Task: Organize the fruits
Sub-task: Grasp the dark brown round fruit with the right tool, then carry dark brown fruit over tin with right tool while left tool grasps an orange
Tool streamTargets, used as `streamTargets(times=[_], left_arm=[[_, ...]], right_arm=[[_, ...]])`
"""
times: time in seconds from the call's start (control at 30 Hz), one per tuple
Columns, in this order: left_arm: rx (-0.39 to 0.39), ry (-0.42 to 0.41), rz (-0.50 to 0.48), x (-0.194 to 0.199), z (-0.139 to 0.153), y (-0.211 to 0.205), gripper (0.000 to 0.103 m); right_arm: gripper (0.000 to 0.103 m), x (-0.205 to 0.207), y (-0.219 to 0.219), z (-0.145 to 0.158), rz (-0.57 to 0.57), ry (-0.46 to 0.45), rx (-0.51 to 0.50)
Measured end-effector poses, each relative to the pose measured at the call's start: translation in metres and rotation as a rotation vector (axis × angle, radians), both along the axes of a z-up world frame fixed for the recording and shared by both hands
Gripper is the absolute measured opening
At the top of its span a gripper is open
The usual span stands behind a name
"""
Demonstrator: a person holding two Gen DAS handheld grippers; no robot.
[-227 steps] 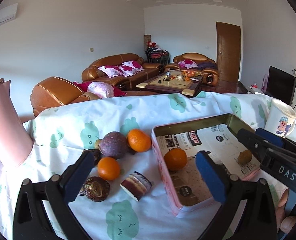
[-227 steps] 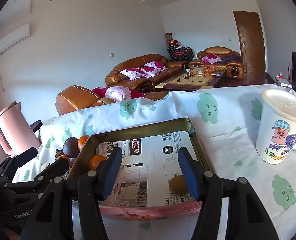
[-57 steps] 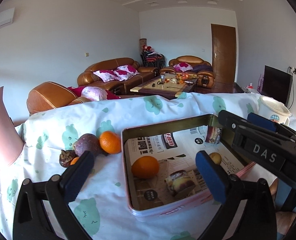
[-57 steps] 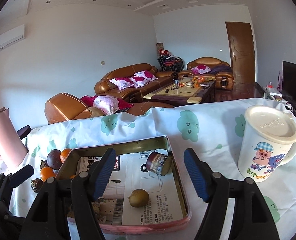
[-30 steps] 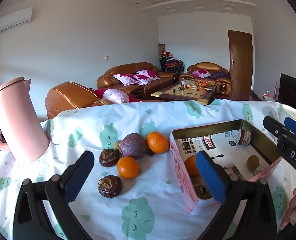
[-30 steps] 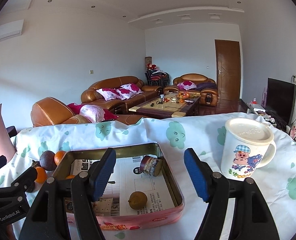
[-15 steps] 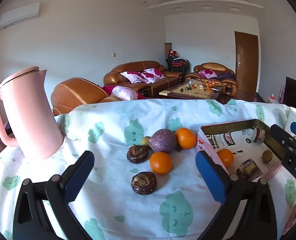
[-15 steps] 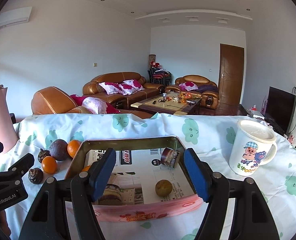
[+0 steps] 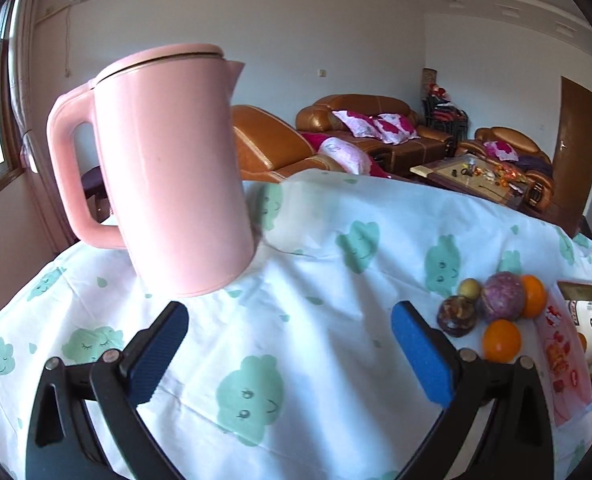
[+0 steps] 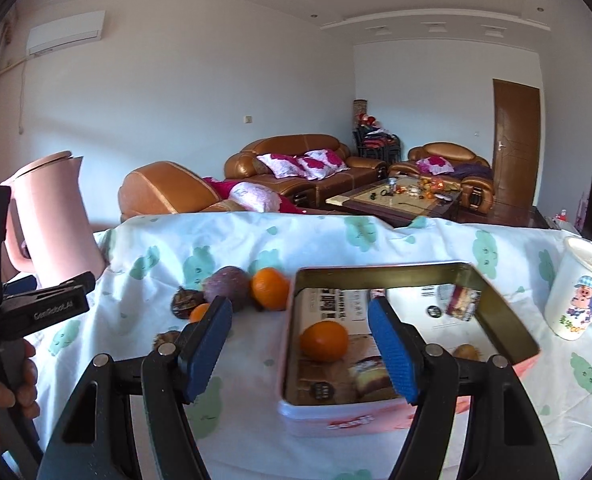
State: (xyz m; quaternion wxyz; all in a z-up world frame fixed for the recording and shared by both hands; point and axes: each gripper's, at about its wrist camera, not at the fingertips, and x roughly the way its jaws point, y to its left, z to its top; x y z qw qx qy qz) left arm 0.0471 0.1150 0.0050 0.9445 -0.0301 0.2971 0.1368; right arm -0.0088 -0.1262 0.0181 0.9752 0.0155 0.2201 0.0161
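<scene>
Loose fruit lies in a cluster on the cloth: a purple passion fruit (image 9: 502, 296), two oranges (image 9: 500, 340) (image 9: 532, 295), a dark fruit (image 9: 456, 315) and a small yellow-green one (image 9: 468, 288). My left gripper (image 9: 289, 350) is open and empty, left of the cluster, facing the pink kettle (image 9: 167, 168). In the right wrist view the pink tin tray (image 10: 412, 276) holds an orange (image 10: 323, 340), a small brown fruit (image 10: 466, 352) and two cake pieces (image 10: 462, 302). The right gripper (image 10: 300, 344) stands open over the tray's near left corner, holding nothing.
A white cartoon mug (image 10: 580, 292) stands right of the tray. The left gripper's body and a hand (image 10: 3, 384) show at the left edge of the right wrist view. Beyond the table's far edge are brown sofas (image 10: 304, 160) and a coffee table.
The left gripper has swung left, so the kettle now fills its view and the fruit sits at the right. The right gripper has also shifted left, bringing the loose fruit into its view.
</scene>
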Motion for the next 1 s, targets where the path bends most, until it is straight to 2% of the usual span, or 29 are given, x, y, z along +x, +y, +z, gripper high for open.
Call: streamTargets(times=[0.1,0.23,0.3,0.37,0.6,0.63,0.67,0.7,0.87,1.0], left_arm=[[-0.003,0.015,0.055,0.000,0.000,0.014,0.103],[0.017,0.031,0.078,0.001,0.002,0.020,0.103],[0.025,0.037,0.088,0.000,0.004,0.023,0.103],[0.019,0.036,0.099,-0.002,0.005,0.026,0.103],[-0.005,0.027,0.093,-0.001,0.009,0.030,0.103],[-0.006,0.029,0.092,-0.001,0.009,0.030,0.103],[-0.009,0.031,0.088,-0.001,0.009,0.030,0.103],[-0.012,0.031,0.081,-0.001,0.009,0.029,0.103],[-0.012,0.037,0.050,0.002,0.005,0.023,0.103],[-0.037,0.016,-0.013,0.002,0.005,0.016,0.103]], right_arm=[[0.072,0.010,0.025,-0.005,0.082,0.046,0.011],[0.071,0.028,0.058,-0.014,0.178,0.142,0.008],[0.062,0.036,0.073,-0.021,0.223,0.197,0.012],[0.057,0.045,0.084,-0.029,0.233,0.264,0.012],[0.055,0.080,0.097,-0.056,0.202,0.445,0.032],[0.052,0.080,0.098,-0.055,0.205,0.436,0.032],[0.042,0.080,0.098,-0.056,0.214,0.442,0.034],[0.041,0.079,0.097,-0.055,0.218,0.439,0.041],[0.040,0.067,0.084,-0.052,0.259,0.423,0.103],[0.040,0.039,0.067,-0.029,0.248,0.277,0.074]])
